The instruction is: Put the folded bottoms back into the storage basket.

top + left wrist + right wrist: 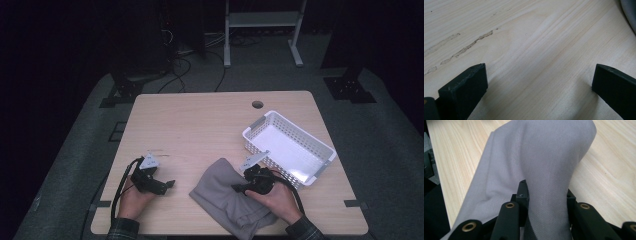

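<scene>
Counter [200, 125] bare across the far-left half, from the far edge down to the near-left corner. Faint scuff marks [466, 47] on the wood ahead of the left gripper. Small round hole [257, 104] close to the far edge, right of centre.

Grey cloth [227, 197] folded and rumpled near the near edge, right of centre, one corner just short of that edge. Raised fold of cloth [549, 170] pinched between the jaws of the right gripper [241, 187], jaws partly closed and pressing on the fabric from both sides. Right hand [275, 197] resting over the cloth's right end.

White slatted basket [320, 170] set askew toward the right edge, just beside the right gripper and almost touching it at its near-left wall; tight room on that side. Grey handles at both short ends.

Left gripper [167, 185] low over the wood toward the near-left corner, jaws spread wide with nothing between them, pointed toward the cloth. Strip of bare wood between it and the cloth's left edge [629, 15]. Left hand [134, 197] close to the near edge.
</scene>
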Motion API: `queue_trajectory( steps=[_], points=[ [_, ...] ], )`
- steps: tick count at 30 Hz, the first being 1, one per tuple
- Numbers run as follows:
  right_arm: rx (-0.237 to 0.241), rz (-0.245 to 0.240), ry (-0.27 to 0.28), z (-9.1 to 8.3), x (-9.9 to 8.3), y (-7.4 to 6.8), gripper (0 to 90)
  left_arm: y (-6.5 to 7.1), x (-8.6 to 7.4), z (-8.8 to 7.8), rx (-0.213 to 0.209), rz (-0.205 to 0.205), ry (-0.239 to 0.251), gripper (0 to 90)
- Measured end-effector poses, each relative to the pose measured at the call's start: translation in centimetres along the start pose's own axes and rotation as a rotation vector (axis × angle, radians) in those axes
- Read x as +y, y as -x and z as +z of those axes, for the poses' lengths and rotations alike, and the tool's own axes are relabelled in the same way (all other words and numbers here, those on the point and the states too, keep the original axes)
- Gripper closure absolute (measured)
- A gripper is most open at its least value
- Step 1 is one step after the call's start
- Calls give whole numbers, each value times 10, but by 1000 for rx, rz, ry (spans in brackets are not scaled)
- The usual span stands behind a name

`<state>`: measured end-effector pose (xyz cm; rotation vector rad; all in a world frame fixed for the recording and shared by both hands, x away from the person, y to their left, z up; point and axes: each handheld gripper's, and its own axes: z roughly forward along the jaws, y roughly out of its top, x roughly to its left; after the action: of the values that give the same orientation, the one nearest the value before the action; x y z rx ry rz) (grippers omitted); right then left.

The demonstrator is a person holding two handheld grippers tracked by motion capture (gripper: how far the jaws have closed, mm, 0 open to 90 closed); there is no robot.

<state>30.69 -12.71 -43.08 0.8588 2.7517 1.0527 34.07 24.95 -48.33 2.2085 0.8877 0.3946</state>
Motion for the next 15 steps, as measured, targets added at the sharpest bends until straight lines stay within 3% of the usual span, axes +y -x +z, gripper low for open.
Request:
queue_trajectory(
  steps=[15],
  points=[
    [9, 17, 31, -17, 10, 9, 677, 0, 0, 0, 1, 2, 0, 0]
  ],
)
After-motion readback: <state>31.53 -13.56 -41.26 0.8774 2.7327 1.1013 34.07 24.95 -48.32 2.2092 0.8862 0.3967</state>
